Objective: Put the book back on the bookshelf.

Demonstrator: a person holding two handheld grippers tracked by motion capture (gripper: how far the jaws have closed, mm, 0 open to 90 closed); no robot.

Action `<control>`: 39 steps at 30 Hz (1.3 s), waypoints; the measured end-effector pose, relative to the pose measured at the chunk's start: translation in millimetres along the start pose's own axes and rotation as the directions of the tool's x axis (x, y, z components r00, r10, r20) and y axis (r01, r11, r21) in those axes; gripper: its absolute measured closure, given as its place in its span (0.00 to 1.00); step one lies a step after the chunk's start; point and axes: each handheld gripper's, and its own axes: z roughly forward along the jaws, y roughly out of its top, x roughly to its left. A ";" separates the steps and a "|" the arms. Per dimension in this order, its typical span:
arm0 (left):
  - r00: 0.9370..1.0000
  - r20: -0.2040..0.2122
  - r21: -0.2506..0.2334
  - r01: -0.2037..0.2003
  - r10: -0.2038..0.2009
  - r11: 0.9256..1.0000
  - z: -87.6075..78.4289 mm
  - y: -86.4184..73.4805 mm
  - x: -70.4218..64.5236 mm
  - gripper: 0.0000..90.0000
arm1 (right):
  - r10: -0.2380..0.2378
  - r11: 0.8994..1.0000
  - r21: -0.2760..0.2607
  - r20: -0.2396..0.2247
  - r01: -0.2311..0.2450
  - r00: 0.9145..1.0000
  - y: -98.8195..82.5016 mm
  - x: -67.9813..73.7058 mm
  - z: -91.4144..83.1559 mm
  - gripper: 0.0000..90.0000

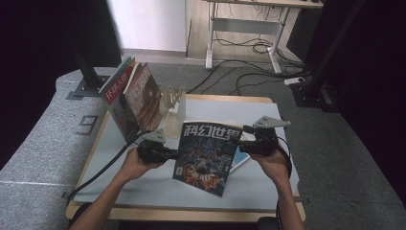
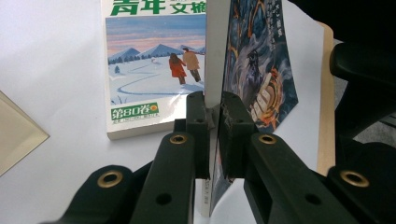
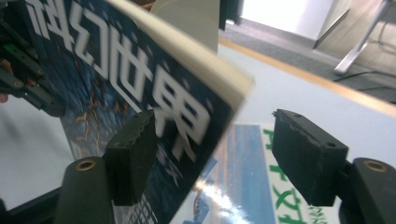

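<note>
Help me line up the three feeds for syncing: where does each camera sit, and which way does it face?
High view: above the person's side, looking forward and down on the table; both forearms, the left tongs and the right tongs flank the blue magazine.
Left gripper view: rides the left tongs, looking along jaws shut on the blue magazine.
Right gripper view: rides the right tongs, jaws apart around the magazine's corner.
Shared: both gripper views show the snow-scene magazine lying flat.

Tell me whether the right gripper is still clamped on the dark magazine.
Open. In the right gripper view the right gripper has its jaws apart, a clear gap beside the magazine.
</note>
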 end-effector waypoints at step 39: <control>0.997 -0.074 -0.016 -0.015 0.014 1.000 5.5 9.4 10.6 0.64 | -0.073 0.997 0.002 -0.303 0.077 0.950 -1.7 20.8 11.2 0.91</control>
